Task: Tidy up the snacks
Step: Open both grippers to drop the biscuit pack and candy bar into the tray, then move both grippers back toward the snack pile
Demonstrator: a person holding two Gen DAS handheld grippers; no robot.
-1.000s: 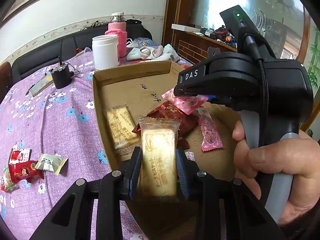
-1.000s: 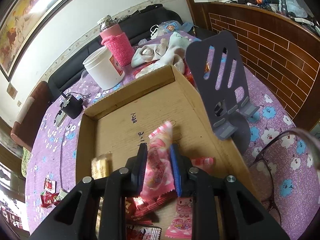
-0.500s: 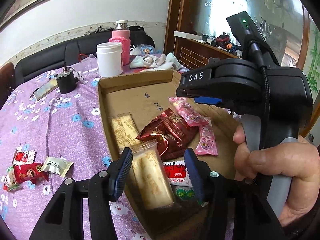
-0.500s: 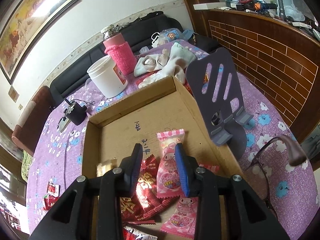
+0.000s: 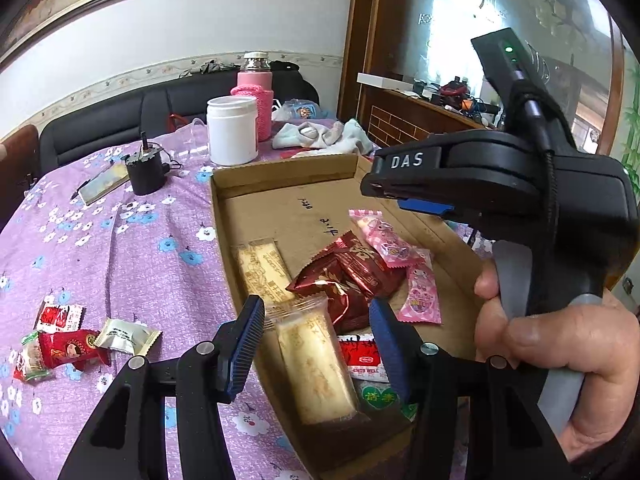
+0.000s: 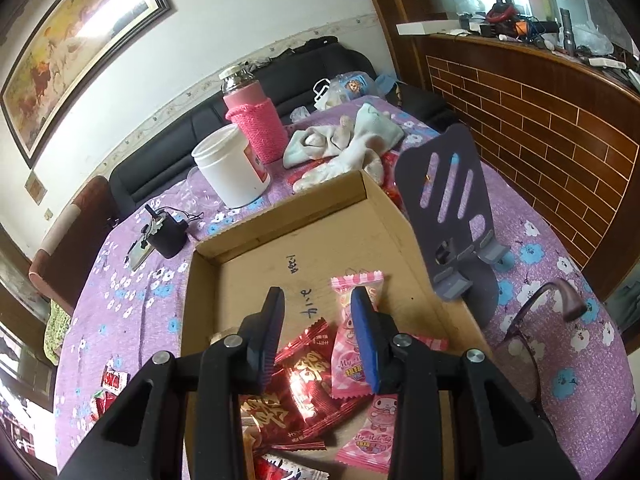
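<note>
White wall, black sofa, framed painting.

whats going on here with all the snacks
A person is sorting wrapped snacks into a cardboard box with two handheld grippers. The left gripper has just opened over a biscuit pack lying in the box; the right gripper has opened too, beside a pink candy. More snacks wait on the tablecloth.

A purple cloth with white and blue flowers is covering the tabletop. The brown cardboard box is holding shiny red wrappers, pink cartoon-printed packets and a pale yellow biscuit pack. A white jar is showing beside a pink knitted bottle sleeve.
</note>
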